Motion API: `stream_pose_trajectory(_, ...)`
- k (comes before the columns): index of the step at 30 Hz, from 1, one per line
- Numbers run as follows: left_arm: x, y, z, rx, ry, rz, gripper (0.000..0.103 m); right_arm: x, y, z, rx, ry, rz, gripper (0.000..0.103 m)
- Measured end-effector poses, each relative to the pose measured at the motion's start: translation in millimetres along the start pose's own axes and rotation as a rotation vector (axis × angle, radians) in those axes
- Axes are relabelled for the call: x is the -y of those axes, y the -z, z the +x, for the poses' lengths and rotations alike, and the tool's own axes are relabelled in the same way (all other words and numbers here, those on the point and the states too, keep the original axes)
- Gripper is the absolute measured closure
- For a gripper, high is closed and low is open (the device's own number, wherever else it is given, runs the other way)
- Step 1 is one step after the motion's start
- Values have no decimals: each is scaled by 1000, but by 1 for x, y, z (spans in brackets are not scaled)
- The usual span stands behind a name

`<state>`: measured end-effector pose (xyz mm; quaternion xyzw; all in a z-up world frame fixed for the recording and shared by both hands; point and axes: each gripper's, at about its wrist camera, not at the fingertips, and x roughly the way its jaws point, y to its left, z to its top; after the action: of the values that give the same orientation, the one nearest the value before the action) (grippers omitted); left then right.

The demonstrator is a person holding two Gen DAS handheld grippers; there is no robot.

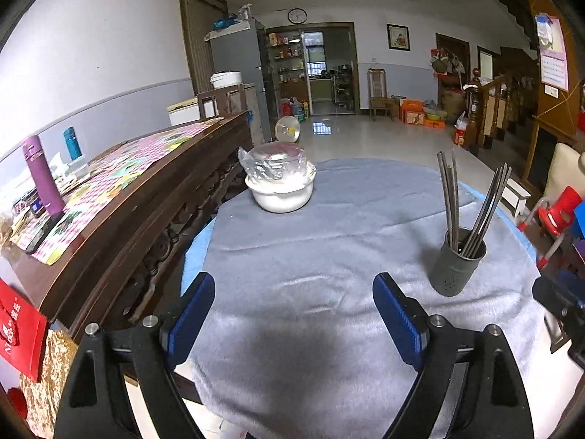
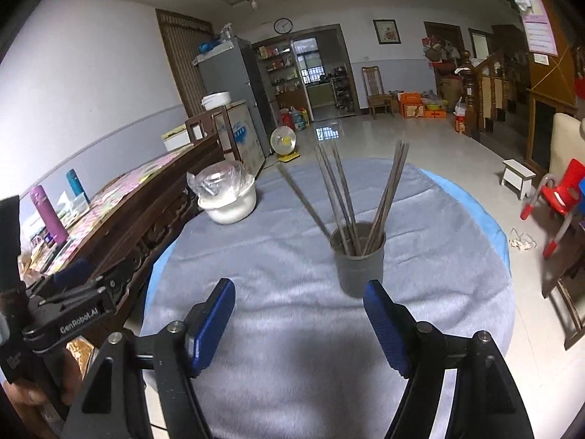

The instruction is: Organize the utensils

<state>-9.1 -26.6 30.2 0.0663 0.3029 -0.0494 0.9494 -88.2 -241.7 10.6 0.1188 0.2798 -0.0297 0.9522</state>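
Observation:
A dark grey cylindrical holder (image 1: 459, 263) stands upright on the grey cloth of the round table (image 1: 329, 248), right of centre; it also shows in the right wrist view (image 2: 358, 256). Several metal chopsticks (image 1: 475, 201) stand in it, fanned out, also seen in the right wrist view (image 2: 351, 197). My left gripper (image 1: 294, 285) is open and empty, left of and nearer than the holder. My right gripper (image 2: 299, 292) is open and empty, just in front of the holder.
A white bowl covered with clear plastic (image 1: 279, 183) sits at the table's far left. A long wooden sideboard (image 1: 120, 190) with a purple bottle (image 1: 42, 177) runs along the left. The left gripper's body (image 2: 69, 311) shows at the right wrist view's left edge. A red chair (image 2: 559, 197) stands right.

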Motion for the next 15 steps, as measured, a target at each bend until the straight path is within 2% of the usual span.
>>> stream_pose_trajectory(6, -6, 10, -3, -17, -16, -5, 14, -7, 12, -6, -22, 15, -11, 26)
stream_pose_trajectory(11, -10, 16, -6, -24, -20, -19, 14, -13, 14, -14, 6, 83, -53, 26)
stream_pose_trajectory(15, -11, 18, -9, -24, -21, -18, 14, -13, 13, -21, 17, 99, -59, 26)
